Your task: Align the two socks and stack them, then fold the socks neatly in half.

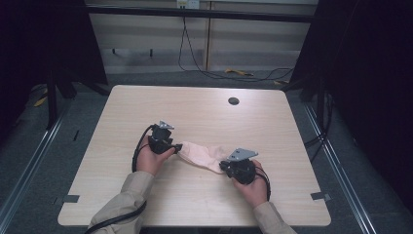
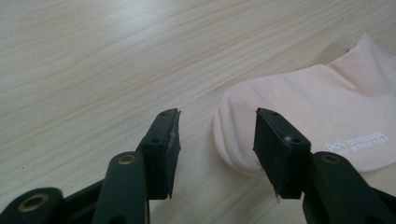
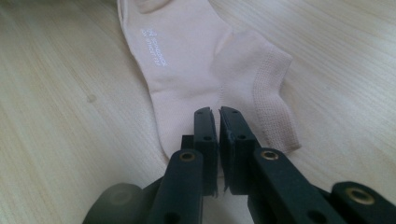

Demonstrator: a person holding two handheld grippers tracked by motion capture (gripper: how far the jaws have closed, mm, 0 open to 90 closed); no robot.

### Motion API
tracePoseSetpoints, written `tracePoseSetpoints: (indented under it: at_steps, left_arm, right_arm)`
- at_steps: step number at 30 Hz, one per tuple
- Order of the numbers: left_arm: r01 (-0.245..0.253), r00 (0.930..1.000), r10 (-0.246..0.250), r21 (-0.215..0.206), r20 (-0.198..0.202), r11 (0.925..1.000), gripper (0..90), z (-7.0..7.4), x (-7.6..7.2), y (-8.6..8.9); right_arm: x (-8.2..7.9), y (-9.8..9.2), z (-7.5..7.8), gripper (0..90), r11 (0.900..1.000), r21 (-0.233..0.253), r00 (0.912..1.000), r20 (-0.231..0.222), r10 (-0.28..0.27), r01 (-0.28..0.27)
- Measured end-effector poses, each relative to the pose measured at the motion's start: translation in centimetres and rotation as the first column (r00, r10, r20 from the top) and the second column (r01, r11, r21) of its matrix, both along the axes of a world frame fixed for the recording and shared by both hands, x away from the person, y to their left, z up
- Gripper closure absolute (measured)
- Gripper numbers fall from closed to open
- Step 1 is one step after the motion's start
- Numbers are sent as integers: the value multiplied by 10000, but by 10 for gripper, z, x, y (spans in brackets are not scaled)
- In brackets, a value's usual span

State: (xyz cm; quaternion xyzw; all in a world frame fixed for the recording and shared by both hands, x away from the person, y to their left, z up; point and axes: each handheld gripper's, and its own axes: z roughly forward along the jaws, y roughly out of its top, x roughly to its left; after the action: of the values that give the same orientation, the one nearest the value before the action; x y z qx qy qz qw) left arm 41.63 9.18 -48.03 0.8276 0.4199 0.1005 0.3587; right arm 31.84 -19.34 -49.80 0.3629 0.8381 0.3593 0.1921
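Observation:
A pale pink sock [image 1: 199, 155] lies flat on the wooden table [image 1: 195, 109], stretched between the two hand-held grippers. My left gripper [image 1: 178, 146] is open at the sock's rounded toe end. In the left gripper view the sock [image 2: 317, 107] has its toe tip sitting between the spread jaws of the left gripper [image 2: 217, 114], closer to the right-hand one. My right gripper [image 1: 221, 165] is at the sock's heel and cuff end. In the right gripper view the right gripper [image 3: 215, 110] is shut over the sock [image 3: 187, 60], with a crease of fabric running into the jaws.
A dark round cable hole [image 1: 233, 101] sits in the table's far right part. Cables [image 1: 209, 73] trail on the floor beyond the far edge. Dark frames and curtains stand at both sides. Bare tabletop surrounds the sock.

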Motion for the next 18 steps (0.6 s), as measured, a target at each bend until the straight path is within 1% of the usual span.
tracePoseSetpoints:
  at_steps: [1,5,6,7,11,12,13,14,16,18]
  left_arm:
    - [-2,10000,1,-87,-74,10000,499,0,0,0]
    - [-2,9996,1,-35,-270,10000,493,-2,0,-1]
    - [0,9996,-2,-93,-290,10000,492,-3,0,-1]
    - [-1,9996,-1,-63,-290,10000,493,-3,0,-1]
    - [-50,9989,41,-175,-466,9998,503,-5,-1,-1]
    - [-90,9987,79,-212,-498,9997,512,-6,-2,-1]
    - [-33,9985,24,-154,-553,9999,527,-6,-2,-1]
    - [-49,9984,33,-272,-572,9996,539,-7,-2,0]
    - [-40,9974,17,-324,-724,9995,596,-8,-2,0]
    - [-55,9965,11,-512,-840,9987,659,-10,-3,0]
  right_arm:
    - [0,0,0,851,10000,5,10000,2,-5,5]
    - [0,0,0,850,10000,4,10000,-4,18,-18]
    - [0,1,0,850,10000,10,10000,-4,26,-26]
    - [0,1,0,848,10000,6,10000,-21,18,-18]
    - [1,0,0,849,10000,8,10000,2,-1,1]
    - [1,0,0,850,10000,7,10000,-2,19,-19]
    - [1,0,0,850,10000,-10,10000,-6,22,-22]
    - [1,0,0,850,10000,-14,10000,-17,19,-19]
    - [1,0,0,850,10000,-23,10000,-36,20,-20]
    - [1,0,0,849,10000,-4,10000,-34,14,-14]
